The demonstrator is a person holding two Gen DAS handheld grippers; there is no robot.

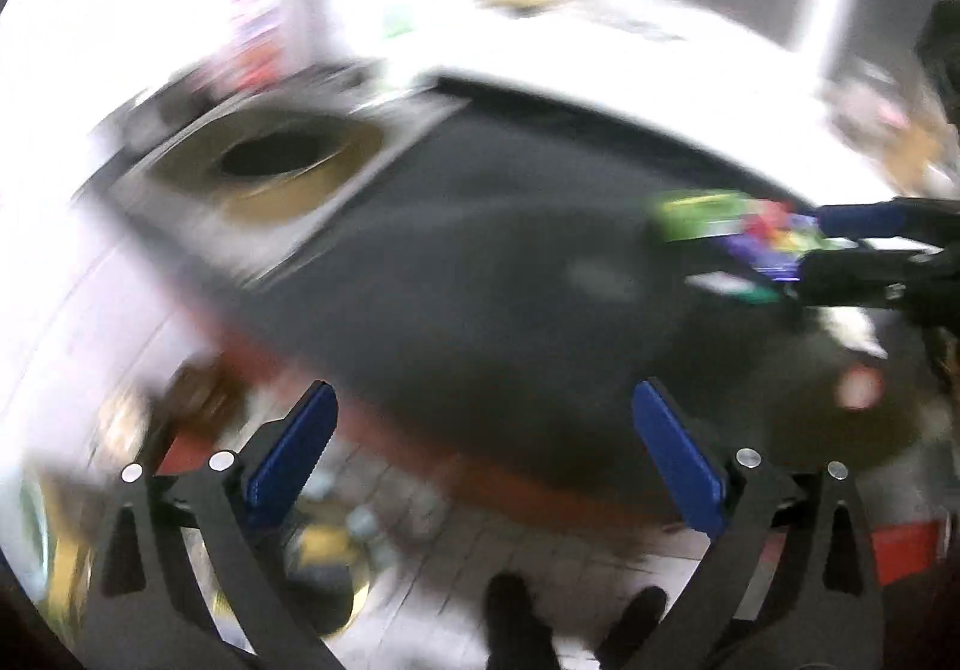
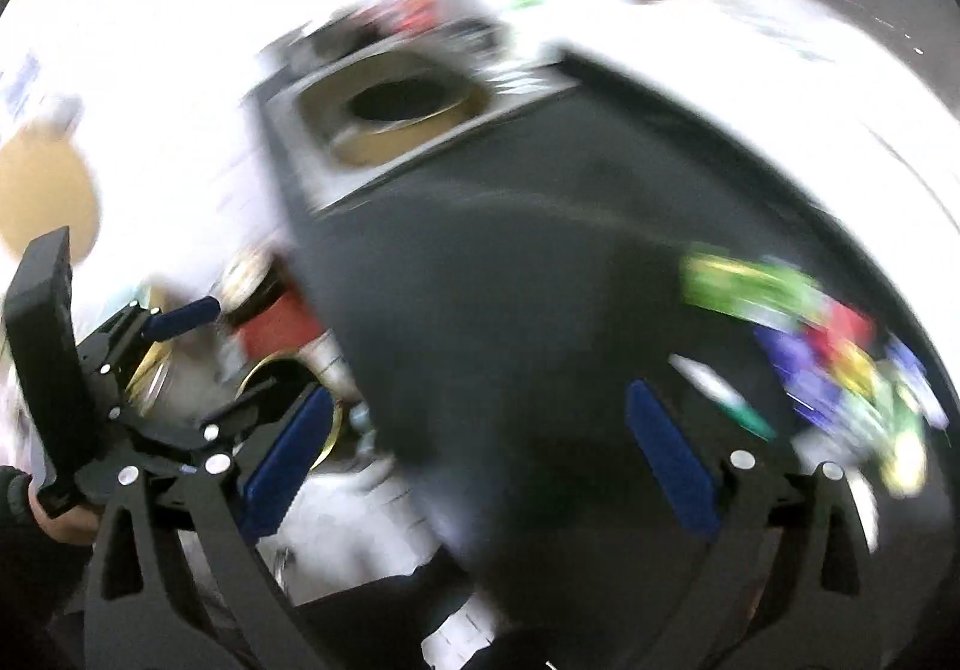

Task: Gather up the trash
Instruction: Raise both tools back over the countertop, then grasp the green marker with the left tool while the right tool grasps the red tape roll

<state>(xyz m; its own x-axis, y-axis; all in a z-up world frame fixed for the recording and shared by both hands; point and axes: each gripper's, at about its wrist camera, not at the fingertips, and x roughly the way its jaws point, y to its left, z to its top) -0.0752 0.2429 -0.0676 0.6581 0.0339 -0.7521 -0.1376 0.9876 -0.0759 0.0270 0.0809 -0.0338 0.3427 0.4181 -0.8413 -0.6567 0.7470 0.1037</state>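
"What are your two cameras showing right now?"

"Everything is looking smeary. My left gripper is hanging wide open with nothing between its blue pads. My right gripper is wide open too, and it is holding nothing."

"Where is the trash?"

"A crinkly green, purple and red plastic wrapper is lying on the big dark flat table top, off to the right of my right gripper's fingers. A small white and green scrap is lying just beside it. My left camera is seeing that same wrapper far over on the right, with the tips of my right gripper right next to it. I cannot tell if they are touching."

"Is one camera seeing more than the other?"

"Yes. Only the right camera is showing my left gripper from the side, with my hand on its handle. Only the left camera is showing my dark shoes on the pale floor. Both are seeing the yellow ring with a black round hole, at the far left corner of the table."
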